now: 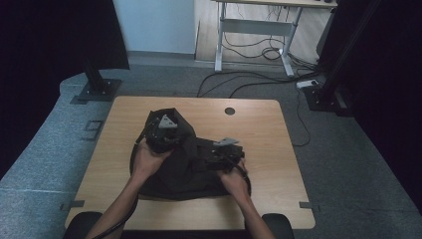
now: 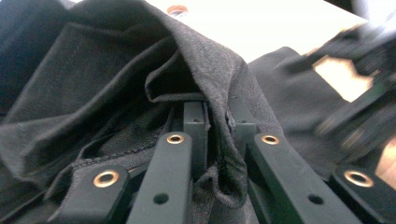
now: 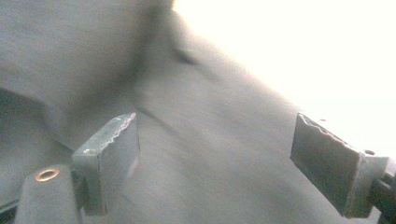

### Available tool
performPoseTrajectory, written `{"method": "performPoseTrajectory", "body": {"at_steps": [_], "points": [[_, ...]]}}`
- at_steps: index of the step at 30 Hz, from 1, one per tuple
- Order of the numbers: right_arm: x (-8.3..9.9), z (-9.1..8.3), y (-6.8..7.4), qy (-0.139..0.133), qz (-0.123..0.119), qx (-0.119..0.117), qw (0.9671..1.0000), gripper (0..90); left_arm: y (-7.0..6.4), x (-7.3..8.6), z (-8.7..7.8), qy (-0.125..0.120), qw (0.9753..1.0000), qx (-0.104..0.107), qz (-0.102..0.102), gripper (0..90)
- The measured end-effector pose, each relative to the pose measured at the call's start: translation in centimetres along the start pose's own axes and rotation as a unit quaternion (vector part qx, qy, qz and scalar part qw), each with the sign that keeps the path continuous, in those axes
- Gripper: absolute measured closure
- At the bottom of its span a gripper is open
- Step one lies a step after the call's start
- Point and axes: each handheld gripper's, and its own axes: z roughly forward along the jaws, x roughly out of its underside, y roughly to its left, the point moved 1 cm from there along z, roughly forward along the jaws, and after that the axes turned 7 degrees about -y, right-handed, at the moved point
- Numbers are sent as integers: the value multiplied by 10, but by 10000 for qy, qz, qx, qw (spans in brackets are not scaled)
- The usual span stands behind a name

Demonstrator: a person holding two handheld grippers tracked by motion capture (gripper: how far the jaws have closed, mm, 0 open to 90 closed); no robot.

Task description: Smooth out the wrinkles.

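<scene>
A dark garment [image 1: 185, 167] lies bunched on the wooden table [image 1: 263, 134]. My left gripper [image 1: 164, 131] holds part of it lifted at the heap's back left. In the left gripper view a fold of the cloth [image 2: 116, 84] runs between the jaws, and the left gripper [image 2: 217, 116] is shut on it. My right gripper [image 1: 225, 150] hovers over the heap's right side. In the right gripper view it [image 3: 215, 149] stands open, jaws wide apart, with grey fabric [image 3: 93, 56] just beyond them and nothing between them.
A round cable hole [image 1: 229, 111] sits near the table's far edge. Black stand bases [image 1: 97, 90] [image 1: 323, 97] rest on the floor at both far corners. Cables [image 1: 249, 77] trail in front of a white-legged desk [image 1: 259, 27] behind.
</scene>
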Motion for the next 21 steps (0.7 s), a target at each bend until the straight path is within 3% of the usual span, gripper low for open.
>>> {"method": "performPoseTrajectory", "body": {"at_steps": [2,6,9,11,13,17,21], "points": [[8,-15,-22,67,221,258,9994,153,4,3,-1,-16,9999,-29,-99,818],[42,-21,-51,451,620,397,9963,178,9,7,-1,-24,9999,-40,-155,818],[62,-17,-56,604,795,98,9950,298,10,6,-2,-58,9997,-1,-226,819],[64,-16,-54,607,729,89,9955,341,10,4,-3,-111,9996,44,-269,819],[59,-13,-50,666,664,-31,9956,468,8,0,-3,-180,9994,99,-265,819],[51,1,-32,521,594,-190,9967,489,1,-8,-2,-214,9996,104,-155,819],[35,23,3,402,383,-504,9972,485,-8,-13,4,-133,9999,95,-14,820]]}}
